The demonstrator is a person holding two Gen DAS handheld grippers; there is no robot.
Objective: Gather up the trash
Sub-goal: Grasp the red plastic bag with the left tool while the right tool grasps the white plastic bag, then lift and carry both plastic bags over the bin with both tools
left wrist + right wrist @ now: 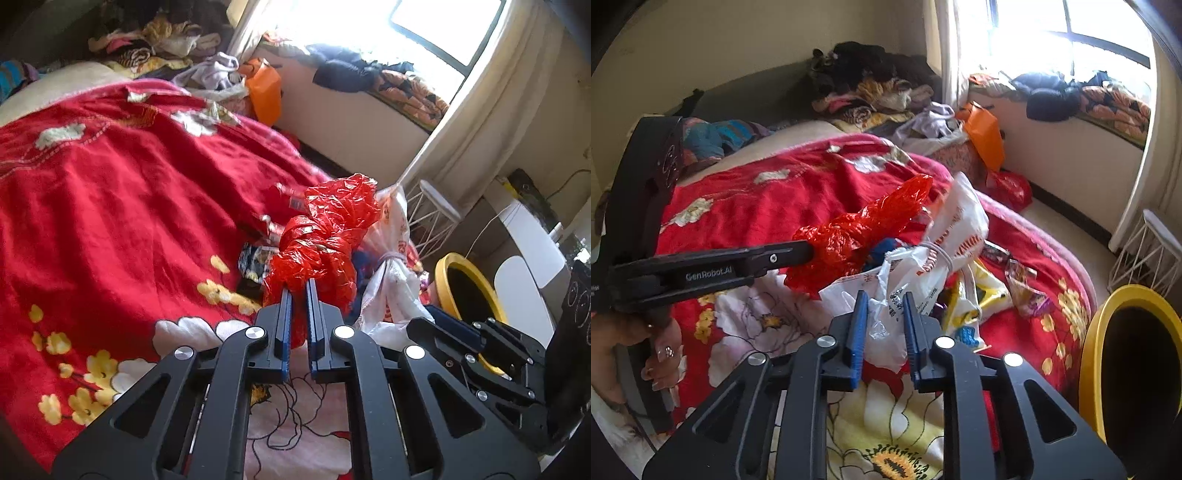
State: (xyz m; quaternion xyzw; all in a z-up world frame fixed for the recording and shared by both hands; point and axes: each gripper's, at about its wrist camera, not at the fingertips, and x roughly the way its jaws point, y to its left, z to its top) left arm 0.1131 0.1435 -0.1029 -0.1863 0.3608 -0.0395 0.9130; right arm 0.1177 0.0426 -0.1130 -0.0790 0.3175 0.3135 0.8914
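My left gripper (299, 282) is shut on a crumpled red plastic bag (325, 236) and holds it above the red flowered bedspread (110, 192); the bag also shows in the right wrist view (857, 236), held from the left. My right gripper (884, 297) has its jaws closed around a white printed plastic bag (923, 266), tied with a band. Snack wrappers (1023, 288) lie on the bedspread beyond it. A black wrapper (255, 266) lies beside the red bag. A yellow-rimmed bin (1123, 362) stands at the bed's right edge, also in the left wrist view (465, 288).
Piles of clothes (879, 88) lie at the bed's far end. An orange bag (984, 136) hangs between the bed and the window ledge (1056, 140). A white wire stool (1156, 251) stands by the curtain. A red bag (1010, 188) lies on the floor.
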